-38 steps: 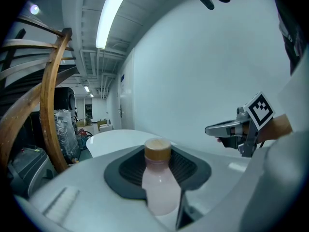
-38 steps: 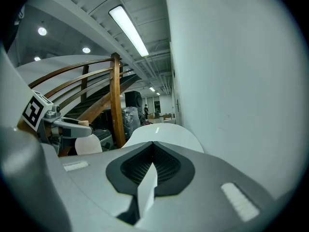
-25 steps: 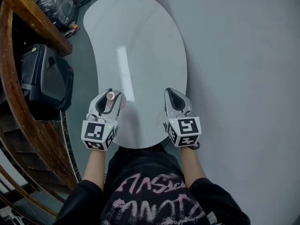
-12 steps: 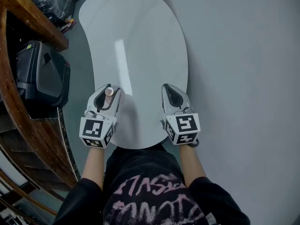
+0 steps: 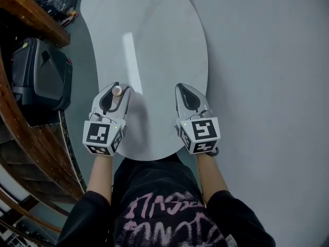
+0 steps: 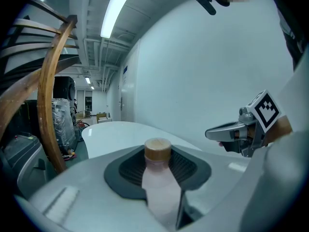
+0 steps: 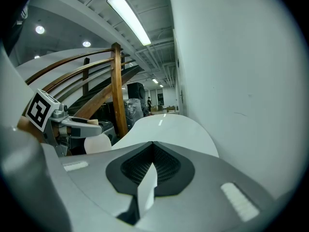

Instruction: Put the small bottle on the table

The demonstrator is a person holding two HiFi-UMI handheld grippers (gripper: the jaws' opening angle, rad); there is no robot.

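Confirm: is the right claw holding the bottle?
No, the bottle sits clamped in the left claw; the right claw is shut with nothing in it.

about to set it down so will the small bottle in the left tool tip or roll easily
Likely light: the small bottle looks like pale plastic under a small cap. Its round body would probably roll on the glossy table if it tips.

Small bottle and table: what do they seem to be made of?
Small bottle: pale pink, cloudy and matte, so frosted plastic or glass; I cannot tell which. Its cap: tan and dull, like wood or cork. Table: smooth glossy white, mirroring a ceiling light as a bright streak; likely lacquer or laminate.
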